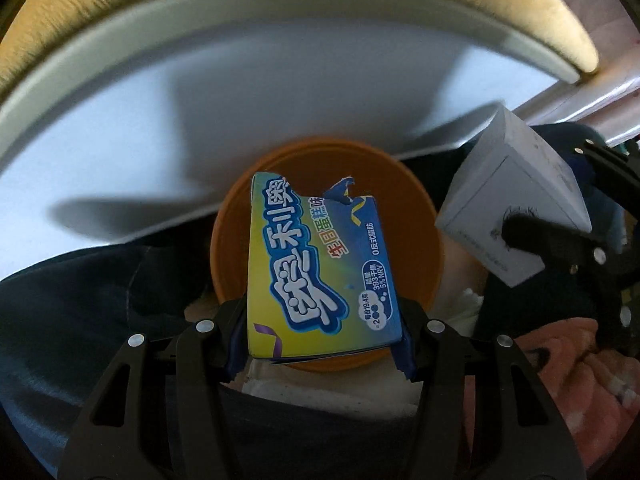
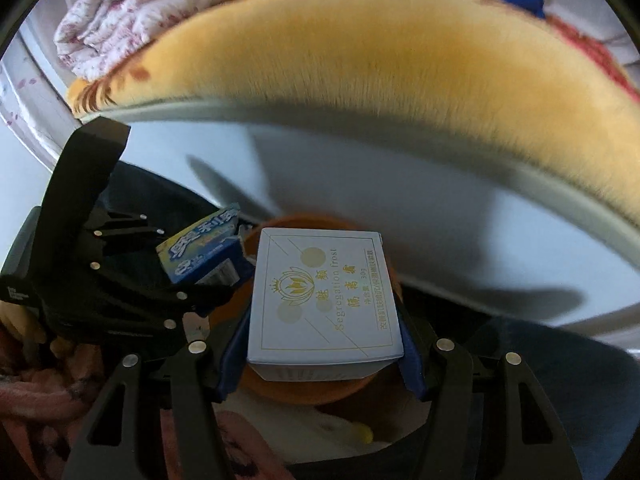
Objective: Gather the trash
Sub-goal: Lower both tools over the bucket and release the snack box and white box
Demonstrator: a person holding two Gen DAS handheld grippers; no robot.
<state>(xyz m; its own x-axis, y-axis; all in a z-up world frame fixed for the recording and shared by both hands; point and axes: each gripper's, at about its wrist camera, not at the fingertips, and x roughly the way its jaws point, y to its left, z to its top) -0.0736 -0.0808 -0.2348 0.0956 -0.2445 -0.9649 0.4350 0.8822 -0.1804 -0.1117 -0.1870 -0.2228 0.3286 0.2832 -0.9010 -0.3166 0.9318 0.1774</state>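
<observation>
My left gripper [image 1: 322, 332] is shut on a torn blue and yellow snack box [image 1: 316, 268] and holds it over an orange round bin [image 1: 416, 220]. My right gripper [image 2: 320, 356] is shut on a pale blue cosmetics box [image 2: 320, 300] with gold print, held over the same orange bin [image 2: 312, 392]. In the left wrist view the pale box [image 1: 516, 200] and the right gripper are at the right. In the right wrist view the snack box [image 2: 204, 252] and the left gripper [image 2: 132, 276] are at the left.
A white surface [image 1: 280, 88] with a pale rim lies behind the bin, beside a yellow plush blanket [image 2: 360, 68]. A floral quilt [image 2: 132, 8] lies at the far left. Dark cloth [image 1: 80, 300] and pink fabric [image 1: 580, 392] surround the bin.
</observation>
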